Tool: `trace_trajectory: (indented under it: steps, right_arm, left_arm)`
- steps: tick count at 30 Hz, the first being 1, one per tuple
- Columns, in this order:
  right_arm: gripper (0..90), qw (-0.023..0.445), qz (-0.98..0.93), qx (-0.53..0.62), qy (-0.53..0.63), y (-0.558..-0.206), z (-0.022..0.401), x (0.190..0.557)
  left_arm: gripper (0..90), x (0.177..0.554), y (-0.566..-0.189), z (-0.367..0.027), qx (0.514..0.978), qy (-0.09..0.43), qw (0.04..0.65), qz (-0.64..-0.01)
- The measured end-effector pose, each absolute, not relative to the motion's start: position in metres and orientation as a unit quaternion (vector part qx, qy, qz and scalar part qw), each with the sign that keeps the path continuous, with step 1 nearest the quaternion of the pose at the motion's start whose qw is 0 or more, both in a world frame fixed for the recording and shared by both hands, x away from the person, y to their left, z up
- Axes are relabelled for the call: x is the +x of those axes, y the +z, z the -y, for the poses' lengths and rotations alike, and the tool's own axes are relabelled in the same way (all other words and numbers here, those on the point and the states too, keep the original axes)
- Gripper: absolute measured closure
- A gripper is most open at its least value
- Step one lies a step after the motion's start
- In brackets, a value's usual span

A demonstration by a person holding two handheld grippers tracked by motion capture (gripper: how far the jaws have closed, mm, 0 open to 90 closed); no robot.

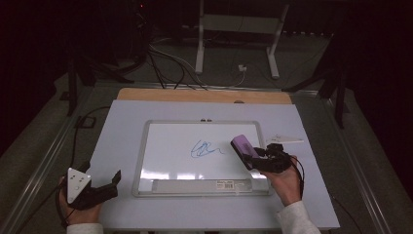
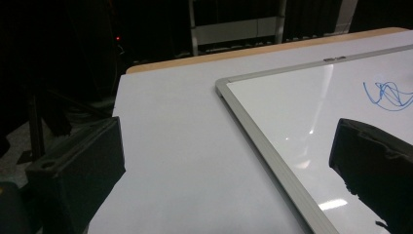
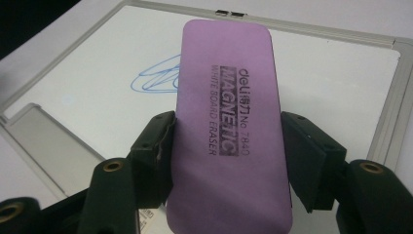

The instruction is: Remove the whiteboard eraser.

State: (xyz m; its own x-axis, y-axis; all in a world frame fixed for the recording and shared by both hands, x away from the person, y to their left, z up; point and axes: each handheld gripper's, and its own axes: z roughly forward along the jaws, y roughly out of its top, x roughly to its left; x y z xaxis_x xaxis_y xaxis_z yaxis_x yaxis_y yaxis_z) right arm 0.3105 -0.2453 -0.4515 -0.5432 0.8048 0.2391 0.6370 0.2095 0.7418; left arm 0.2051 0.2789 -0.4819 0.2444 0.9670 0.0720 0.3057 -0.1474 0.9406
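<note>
Right gripper: clamped on the purple whiteboard eraser, one jaw on each long side near the lower half, printed face toward the camera. In the high view the right gripper hangs over the right part of the whiteboard.
Eraser position: lifted above the board surface as far as I can judge, tilted, its far end pointing toward the blue scribble at the board's middle; it sits just right of the scribble, not on it.
Eraser handling: probably light, with a rigid plastic shell and a soft felt face on the underside, which is hidden here. The smooth sides may slip under sideways drag, so the grip across the narrow width, low on the body, looks sound; a hold nearer the middle would resist twisting better when pressed down.
Magnet: the print says magnetic, so it may snap to the board and resist lifting.
Left gripper: jaws spread wide with nothing between them, resting at the table's near left corner, beside the whiteboard's left frame.
Whiteboard: lies flat in the middle of the table, unheld, so hard wiping could push it.
Far right edge: a small white item, too small to identify.
</note>
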Motion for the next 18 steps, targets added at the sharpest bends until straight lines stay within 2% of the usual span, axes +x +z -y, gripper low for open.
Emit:
trace_trajectory:
  steps: [18]
  right_arm:
    - [41.0,0.098,-0.774,0.469,0.415,-0.458,0.235,0.323]
  left_arm:
    - [0.5,0.205,-0.482,-0.279,0.657,0.378,0.438,-0.484]
